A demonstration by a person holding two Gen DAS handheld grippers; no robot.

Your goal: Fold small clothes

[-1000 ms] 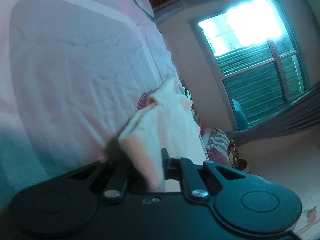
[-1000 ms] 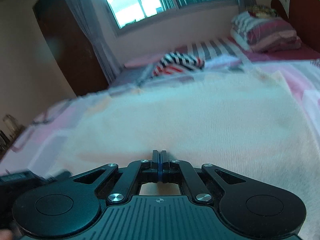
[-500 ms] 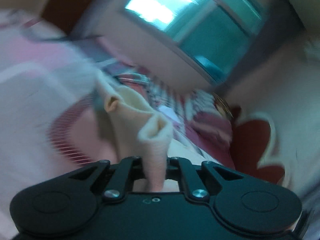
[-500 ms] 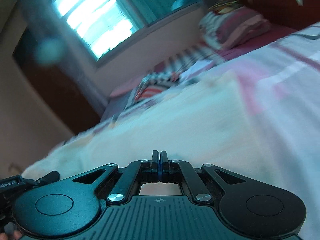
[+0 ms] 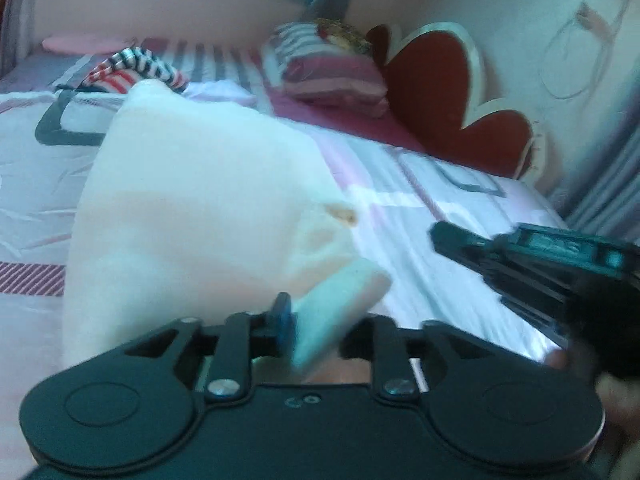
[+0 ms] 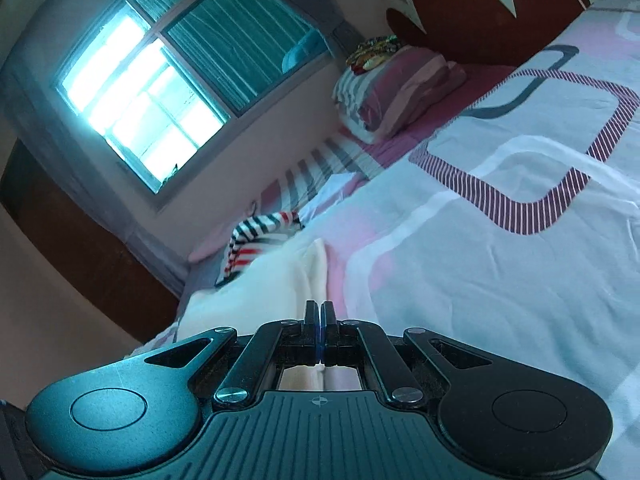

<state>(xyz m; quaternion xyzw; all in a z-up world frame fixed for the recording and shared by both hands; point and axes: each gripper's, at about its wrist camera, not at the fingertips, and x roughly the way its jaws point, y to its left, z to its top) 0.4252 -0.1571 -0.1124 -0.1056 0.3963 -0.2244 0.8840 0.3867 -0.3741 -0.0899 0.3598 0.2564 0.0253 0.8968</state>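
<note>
One patterned bedspread (image 6: 500, 264), bright window (image 6: 132, 100)

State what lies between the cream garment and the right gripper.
Only bare pink-and-white bedsheet separates the cream garment from the right gripper, as the left wrist view shows.

Bare bedspread (image 6: 500, 280) right of cream garment (image 6: 256, 292)

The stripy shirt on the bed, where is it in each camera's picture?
Left wrist view: the stripy shirt is at upper left, behind the cream garment.
Right wrist view: the stripy shirt is left of centre, under the window.
Shared landmark: the folded striped bedding by the red headboard.
</note>
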